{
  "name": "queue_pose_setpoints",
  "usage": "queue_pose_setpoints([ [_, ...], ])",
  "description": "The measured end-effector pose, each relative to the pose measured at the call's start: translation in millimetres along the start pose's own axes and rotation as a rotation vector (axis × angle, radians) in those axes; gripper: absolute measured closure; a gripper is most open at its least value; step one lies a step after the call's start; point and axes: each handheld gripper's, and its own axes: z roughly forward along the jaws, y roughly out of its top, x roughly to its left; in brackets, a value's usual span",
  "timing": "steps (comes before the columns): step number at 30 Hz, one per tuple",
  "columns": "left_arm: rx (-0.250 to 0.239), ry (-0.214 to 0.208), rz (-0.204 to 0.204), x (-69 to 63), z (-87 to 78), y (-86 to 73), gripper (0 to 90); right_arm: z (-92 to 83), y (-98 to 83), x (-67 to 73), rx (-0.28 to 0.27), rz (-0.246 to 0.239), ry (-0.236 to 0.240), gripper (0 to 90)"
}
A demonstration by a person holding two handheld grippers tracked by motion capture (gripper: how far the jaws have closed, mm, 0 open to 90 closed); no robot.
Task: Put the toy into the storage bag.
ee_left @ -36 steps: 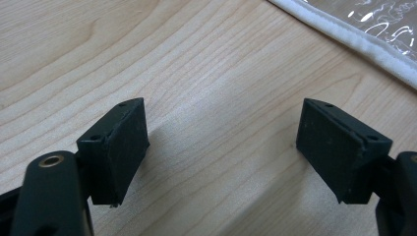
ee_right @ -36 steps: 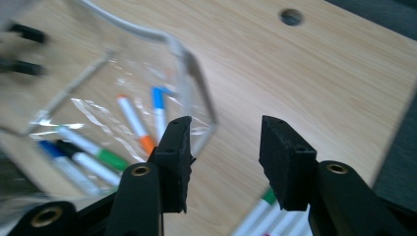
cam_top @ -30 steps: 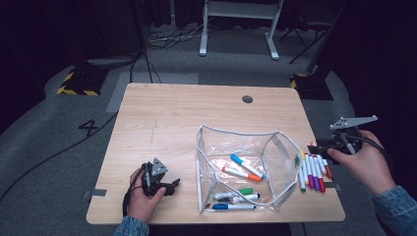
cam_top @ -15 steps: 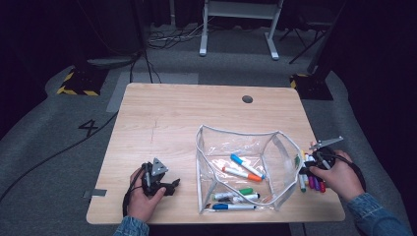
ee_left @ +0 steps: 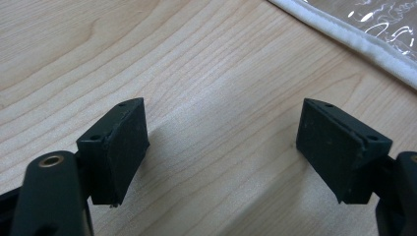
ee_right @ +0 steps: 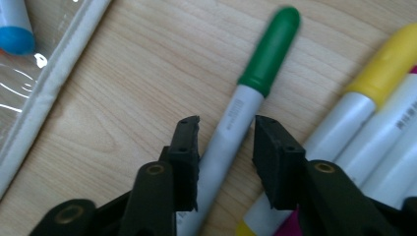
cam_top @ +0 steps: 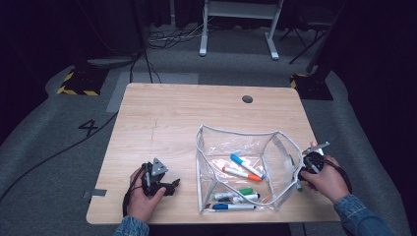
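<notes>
A: In the high view, we see our right gripper [cam_top: 306, 164] low on the surface [cam_top: 187, 118], at about 3 o'clock from the clear pouch [cam_top: 243, 169]. Our left gripper [cam_top: 158, 181] rests at 9 o'clock from the pouch, well apart from the markers, so the right hand is clearly the nearer one.

B: And the pouch itself?

A: It stands open. Inside lie several markers: one with a blue cap [cam_top: 247, 166], one with an orange cap [cam_top: 241, 174], one with a green cap [cam_top: 232, 194] and another blue one [cam_top: 234, 207] near the front edge.

B: In the left gripper view, we see the two jaws spread wide over bare wood with nothing between them; the white hem of the pouch [ee_left: 344, 39] passes at 1 o'clock.

A: In the right gripper view, the green-capped marker [ee_right: 246, 103] lies on the surface between the jaws. Its long axis runs from 6 o'clock to about 1 o'clock, the cap pointing away from the gripper. The jaws have just been closing around the grey barrel; the left pad seems to touch it, but a small gap remains at the right pad, so we judge the pinch not complete. A yellow-capped marker [ee_right: 378, 73] lies just beside, at 3 o'clock.
</notes>
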Motion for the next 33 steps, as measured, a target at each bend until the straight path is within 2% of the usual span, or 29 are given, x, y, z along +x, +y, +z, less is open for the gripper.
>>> queue_pose_setpoints([
  [2, 0.0, 0.0, 0.0, 0.0, 0.0, 0.0, 20.1, 3.3, 3.3, 3.8, 0.0, -0.003, -0.016, 67.6],
  [5, -0.004, 0.002, 0.0, -0.1, 0.2, -0.1, 20.1, 5.7, 10.2, 7.1, 0.008, 0.009, -0.028, 76.5],
  [10, -0.003, 0.002, 0.0, -0.1, 0.2, -0.1, 20.1, 7.7, 16.2, 9.6, 0.01, 0.033, -0.033, 77.2],
  [13, -0.003, 0.001, 0.0, -0.1, 0.1, -0.1, 20.1, 4.5, 16.6, 8.3, -0.001, 0.045, -0.009, 77.3],
  [19, 0.0, 0.0, 0.0, 0.0, 0.0, 0.0, 20.1, -24.8, 23.2, 2.3, -0.057, 0.05, 0.017, 77.2],
  [26, -0.001, 0.0, -0.009, -0.3, 1.0, 0.5, 19.2, -64.9, 33.6, 0.6, -0.1, 0.012, 0.026, 77.2],
  [33, 0.0, 0.002, -0.012, -0.3, 1.1, 0.6, 18.9, -95.2, 44.6, 6.5, -0.125, -0.035, 0.041, 77.2],
])
